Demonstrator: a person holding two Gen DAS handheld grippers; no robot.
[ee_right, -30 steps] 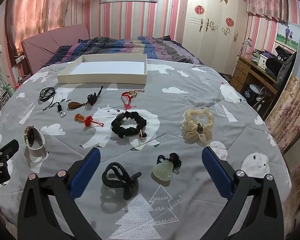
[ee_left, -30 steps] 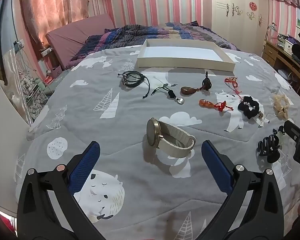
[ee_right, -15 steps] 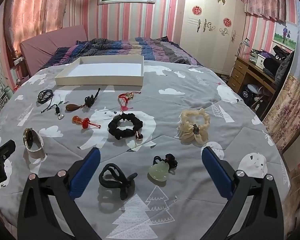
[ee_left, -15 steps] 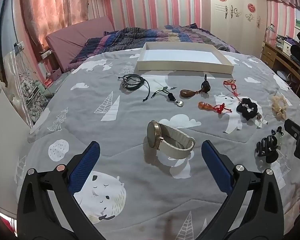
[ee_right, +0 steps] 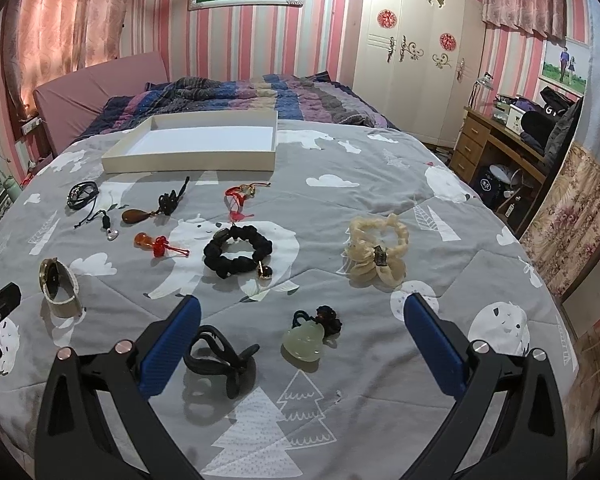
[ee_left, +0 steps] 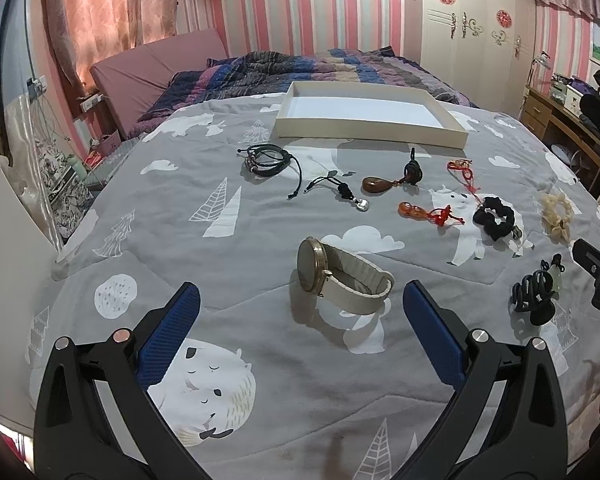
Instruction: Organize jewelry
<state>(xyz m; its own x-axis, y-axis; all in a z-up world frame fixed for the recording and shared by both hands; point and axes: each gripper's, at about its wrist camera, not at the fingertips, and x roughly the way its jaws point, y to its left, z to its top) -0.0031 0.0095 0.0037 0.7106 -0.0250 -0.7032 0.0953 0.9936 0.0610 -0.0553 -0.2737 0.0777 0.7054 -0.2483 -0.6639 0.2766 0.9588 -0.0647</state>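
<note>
Jewelry lies spread on a grey bedspread. A gold watch with a cream strap (ee_left: 340, 276) stands on edge just ahead of my open, empty left gripper (ee_left: 300, 300); it also shows in the right wrist view (ee_right: 58, 286). My open, empty right gripper (ee_right: 300, 312) hovers over a pale green jade pendant (ee_right: 306, 340) and a black hair claw (ee_right: 218, 354). Further off lie a black scrunchie (ee_right: 238, 250), a cream scrunchie (ee_right: 376, 254), an orange gourd charm (ee_right: 156, 244), a brown drop pendant (ee_right: 138, 216), a red knot charm (ee_right: 238, 196) and black cord bracelets (ee_right: 82, 194). An empty cream tray (ee_right: 188, 162) sits behind them.
A striped quilt (ee_right: 240, 94) is bunched at the bed's far end. A white wardrobe (ee_right: 412, 48) and a wooden desk (ee_right: 496, 136) stand to the right. The bed's left edge drops off toward a bag and clutter (ee_left: 52, 184).
Both grippers have drawn back and risen slightly, so the items look a little farther away. Nothing on the bed has moved. Both stay open.
</note>
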